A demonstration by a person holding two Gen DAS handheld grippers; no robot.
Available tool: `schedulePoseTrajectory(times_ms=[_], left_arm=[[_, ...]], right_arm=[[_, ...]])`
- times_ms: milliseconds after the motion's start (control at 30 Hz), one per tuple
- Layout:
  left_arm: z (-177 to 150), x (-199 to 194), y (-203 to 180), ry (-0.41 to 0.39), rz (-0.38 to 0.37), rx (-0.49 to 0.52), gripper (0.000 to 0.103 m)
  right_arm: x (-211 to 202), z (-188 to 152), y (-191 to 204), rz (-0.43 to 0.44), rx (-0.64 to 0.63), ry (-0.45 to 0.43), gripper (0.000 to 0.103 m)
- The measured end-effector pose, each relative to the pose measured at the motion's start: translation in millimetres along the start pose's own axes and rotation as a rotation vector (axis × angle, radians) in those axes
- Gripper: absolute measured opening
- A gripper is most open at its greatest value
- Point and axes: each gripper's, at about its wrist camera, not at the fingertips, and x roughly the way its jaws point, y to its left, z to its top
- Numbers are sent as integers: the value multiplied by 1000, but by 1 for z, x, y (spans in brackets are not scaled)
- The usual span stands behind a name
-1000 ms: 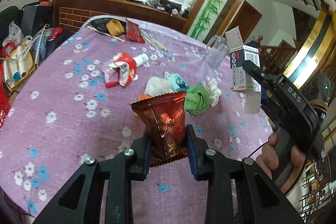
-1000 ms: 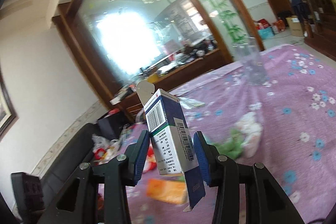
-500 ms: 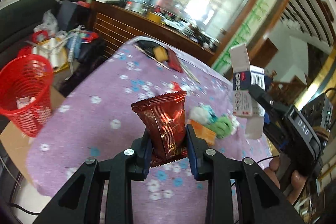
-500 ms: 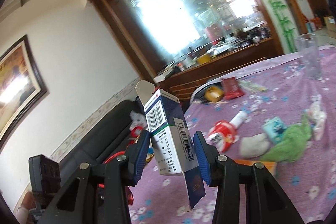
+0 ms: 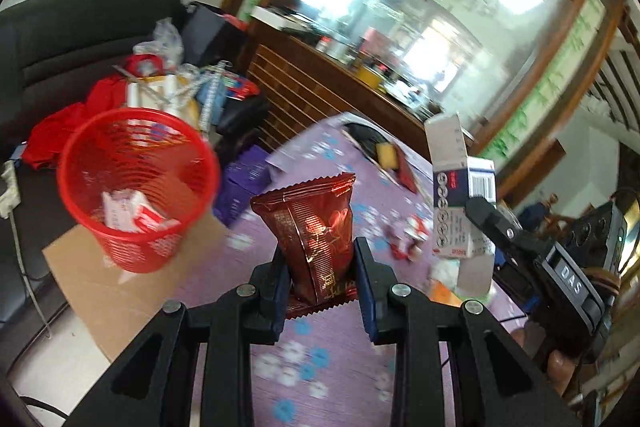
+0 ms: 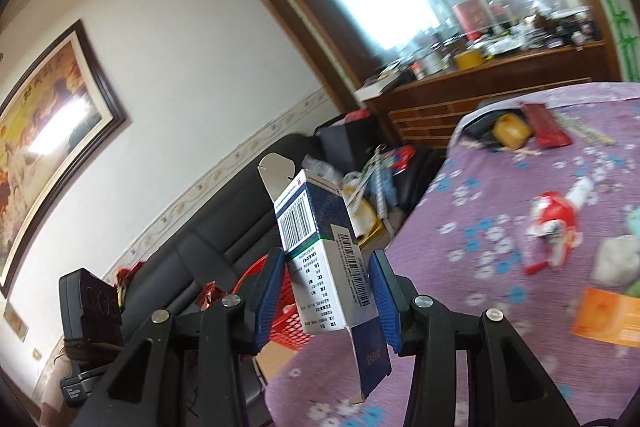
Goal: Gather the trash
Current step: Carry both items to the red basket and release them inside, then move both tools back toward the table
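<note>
The left gripper point(image 5: 320, 283) enters its own view from six o'clock, its two black arms converging toward blue-padded jaws that are clamped against a dark red snack wrapper point(image 5: 310, 239) standing upright between them. The right gripper point(image 6: 330, 297) likewise rises from six o'clock in its view, its blue pads pressing both sides of a small white-and-blue carton point(image 6: 320, 255). In the left view it appears at four o'clock, gripped by a hand point(image 5: 558, 367).
</note>
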Motion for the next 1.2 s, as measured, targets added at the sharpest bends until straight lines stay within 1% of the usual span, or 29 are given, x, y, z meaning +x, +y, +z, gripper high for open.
schedulePoseTrajectory(times_ms=[233, 367, 433, 467, 600, 733, 833, 867, 933, 967, 1000, 1067, 1100, 1200], left_arm=[[30, -2, 62, -60, 123, -57, 31], [44, 11, 94, -56, 170, -91, 31], [49, 18, 104, -53, 183, -85, 31], [51, 24, 110, -48, 206, -86, 31], [55, 47, 131, -3, 263, -82, 31], [53, 65, 149, 50, 285, -92, 32], [50, 73, 156, 76, 293, -113, 32], [49, 75, 157, 86, 292, -121, 34], [48, 75, 159, 97, 286, -137, 46], [47, 73, 160, 91, 288, -142, 58], [45, 71, 159, 80, 290, -143, 68], [44, 66, 155, 56, 301, -135, 73], [44, 64, 152, 53, 307, -128, 73], [42, 59, 142, 49, 296, -119, 73]], right_arm=[[76, -6, 28, 104, 24, 125, 47], [130, -11, 46, 167, 37, 218, 47], [155, -14, 51, 182, 49, 254, 47], [170, -16, 52, 189, 60, 277, 47], [218, -27, 52, 188, 98, 348, 47], [251, -38, 49, 164, 114, 396, 47], [266, -43, 47, 154, 124, 412, 51], [270, -44, 46, 152, 134, 416, 53], [276, -46, 42, 160, 153, 422, 56], [276, -46, 41, 174, 164, 423, 61], [274, -45, 40, 189, 177, 422, 66], [270, -43, 39, 217, 197, 415, 71], [266, -41, 39, 233, 205, 404, 74], [252, -34, 37, 245, 218, 377, 74]])
